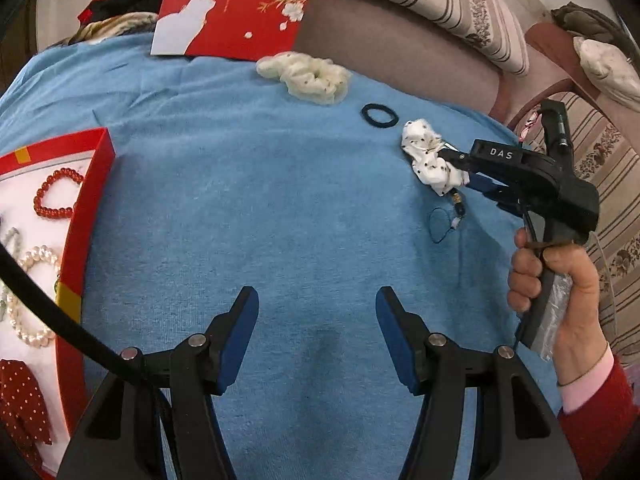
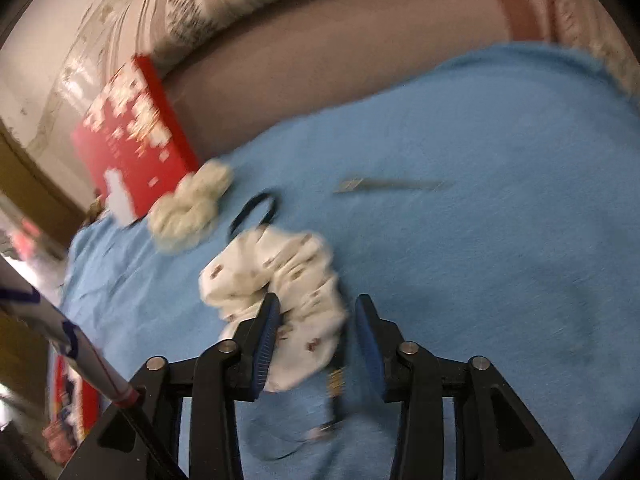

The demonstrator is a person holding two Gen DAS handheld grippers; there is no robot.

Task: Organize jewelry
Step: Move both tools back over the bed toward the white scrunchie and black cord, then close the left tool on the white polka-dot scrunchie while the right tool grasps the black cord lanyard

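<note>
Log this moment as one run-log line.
left gripper: open, idle | right gripper: open, straddling spotted white scrunchie | red box: holds bracelets

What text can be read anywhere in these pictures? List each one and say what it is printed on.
"DAS": white letters on the black body of the right gripper, seen from the left wrist view.
Small gold characters on the red card beside the white cat: too small to read.
In the right wrist view, the same red card is blurred; nothing legible.
No other text is visible.
</note>
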